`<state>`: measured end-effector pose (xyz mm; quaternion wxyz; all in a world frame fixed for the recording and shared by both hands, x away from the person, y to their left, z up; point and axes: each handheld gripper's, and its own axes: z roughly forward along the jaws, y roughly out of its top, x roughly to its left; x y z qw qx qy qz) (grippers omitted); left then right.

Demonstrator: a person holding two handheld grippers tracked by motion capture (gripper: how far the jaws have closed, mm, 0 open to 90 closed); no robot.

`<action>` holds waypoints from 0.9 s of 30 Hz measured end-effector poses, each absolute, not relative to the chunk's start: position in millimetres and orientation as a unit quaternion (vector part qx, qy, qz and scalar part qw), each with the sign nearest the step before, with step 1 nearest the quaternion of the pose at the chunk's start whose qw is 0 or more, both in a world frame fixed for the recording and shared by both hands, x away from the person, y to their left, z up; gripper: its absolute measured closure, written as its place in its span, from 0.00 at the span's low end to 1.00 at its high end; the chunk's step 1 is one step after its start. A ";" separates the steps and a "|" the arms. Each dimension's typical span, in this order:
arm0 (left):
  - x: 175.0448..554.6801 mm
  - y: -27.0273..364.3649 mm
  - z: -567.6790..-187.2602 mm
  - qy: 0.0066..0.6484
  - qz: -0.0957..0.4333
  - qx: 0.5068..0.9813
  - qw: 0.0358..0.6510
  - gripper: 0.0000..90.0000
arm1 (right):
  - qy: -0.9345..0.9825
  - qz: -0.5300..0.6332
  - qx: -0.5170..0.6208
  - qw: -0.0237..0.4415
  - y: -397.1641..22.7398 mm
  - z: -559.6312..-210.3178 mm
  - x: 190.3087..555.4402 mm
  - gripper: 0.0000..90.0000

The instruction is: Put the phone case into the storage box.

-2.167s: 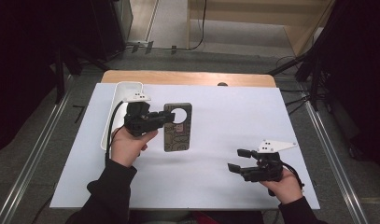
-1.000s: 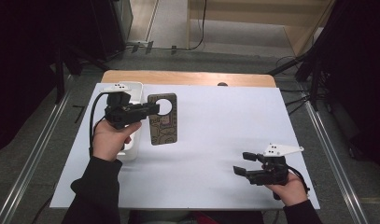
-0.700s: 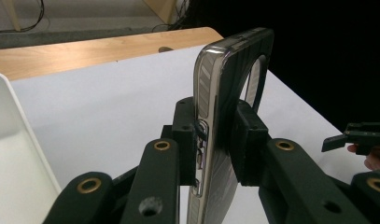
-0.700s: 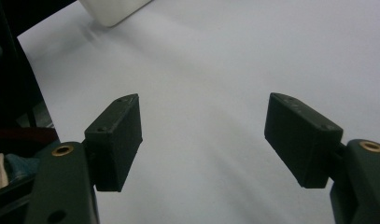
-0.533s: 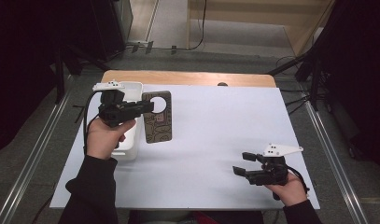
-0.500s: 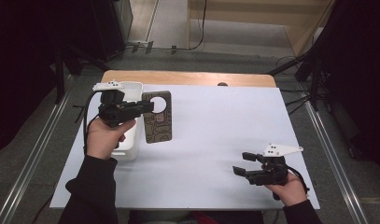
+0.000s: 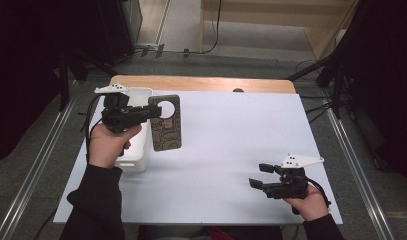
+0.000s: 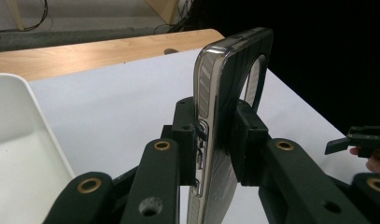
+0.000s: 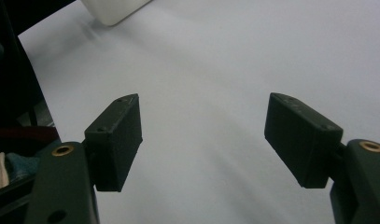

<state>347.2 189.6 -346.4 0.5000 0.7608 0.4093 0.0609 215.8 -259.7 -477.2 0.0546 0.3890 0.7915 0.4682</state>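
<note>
Brown and flat, the patterned phone case with a round camera hole (image 7: 165,122) is hanging in the air at the upper left of the high view, just beside the white plastic rectangular bin (image 7: 139,150). The left gripper (image 7: 150,112) is clamping it: in the left gripper view both black pads are pressing on the two faces of the case (image 8: 220,121), which is standing upright on its edge between them. The right gripper (image 7: 260,175) is resting low over the white sheet covering the table (image 7: 231,140) at the lower right of the high view, and its jaws are standing apart with nothing between them, as the right gripper view is showing.

The step in hand is, as I judge, bringing the case over the bin to drop it inside. To do it well, the person should be keeping the grip firm until the whole case is above the bin's opening, because now only its left edge is near the rim. Lowering it before opening the jaws should be stopping it from bouncing off the wall. The cable should be staying clear of the bin.

Compared with the earliest frame, the left hand and the case are standing more to the left and higher in the picture, closer to the bin. The right hand has shifted a little toward the lower right edge.
</note>
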 end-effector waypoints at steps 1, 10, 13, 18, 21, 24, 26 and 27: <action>347.3 189.9 -346.3 0.410 0.061 0.759 0.501 0.82 | 0.792 0.468 0.389 0.055 -259.6 -477.3 216.0 0.29; 350.1 193.1 -335.3 0.411 0.065 0.757 0.503 0.82 | 0.790 0.470 0.390 0.055 -260.2 -477.0 215.9 0.29; 351.3 193.5 -329.1 0.409 0.072 0.761 0.498 0.82 | 0.790 0.470 0.390 0.053 -260.3 -477.2 216.1 0.29; 357.5 195.3 -321.6 0.407 0.079 0.763 0.495 0.82 | 0.790 0.470 0.389 0.054 -259.7 -477.1 215.8 0.29; 362.1 197.3 -320.0 0.402 0.078 0.765 0.498 0.82 | 0.790 0.471 0.389 0.054 -260.0 -477.1 216.0 0.29; 364.8 198.5 -318.3 0.402 0.080 0.765 0.497 0.82 | 0.789 0.471 0.390 0.054 -259.4 -477.5 215.7 0.29; 367.6 199.1 -317.1 0.403 0.081 0.765 0.496 0.82 | 0.790 0.470 0.389 0.051 -258.4 -477.7 215.5 0.29; 369.0 199.1 -316.7 0.404 0.083 0.764 0.496 0.82 | 0.791 0.469 0.390 0.051 -258.2 -477.6 215.5 0.29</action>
